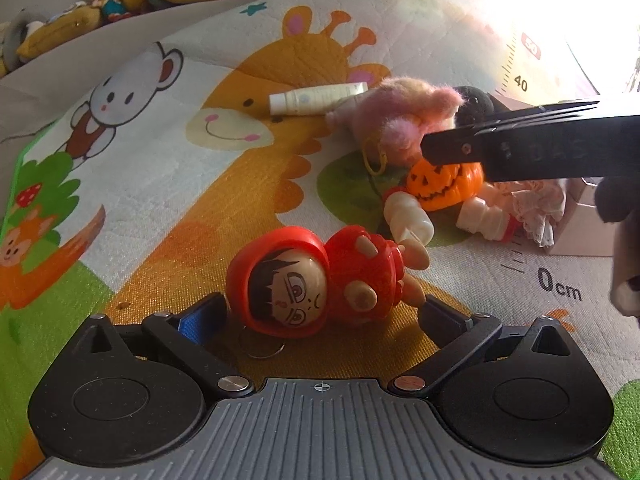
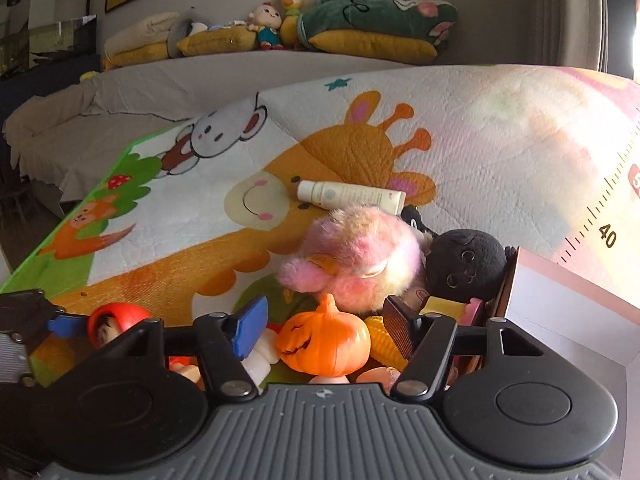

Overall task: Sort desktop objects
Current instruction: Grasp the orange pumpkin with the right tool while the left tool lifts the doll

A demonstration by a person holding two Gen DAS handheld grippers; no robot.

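Note:
A red hooded doll (image 1: 304, 284) lies on its side on the play mat (image 1: 160, 184). It sits between the fingers of my left gripper (image 1: 316, 316), which stands open with a gap at the blue pad. An orange pumpkin toy (image 2: 324, 340) with white limbs lies just beyond it. My right gripper (image 2: 324, 320) straddles the pumpkin, and its pads show gaps on both sides. In the left wrist view the right gripper (image 1: 430, 148) reaches in from the right, over the pumpkin (image 1: 444, 184). The red doll (image 2: 116, 324) and the left gripper's blue pad (image 2: 64, 326) show at the lower left of the right wrist view.
A pink plush (image 2: 356, 252), a black plush (image 2: 464, 264) and a white tube (image 2: 350, 196) lie behind the pumpkin. A pale box (image 2: 560, 312) stands at the right, with lace fabric (image 1: 536, 208) beside it. A metal ring (image 1: 262, 350) lies under the doll. Cushions and toys line the back.

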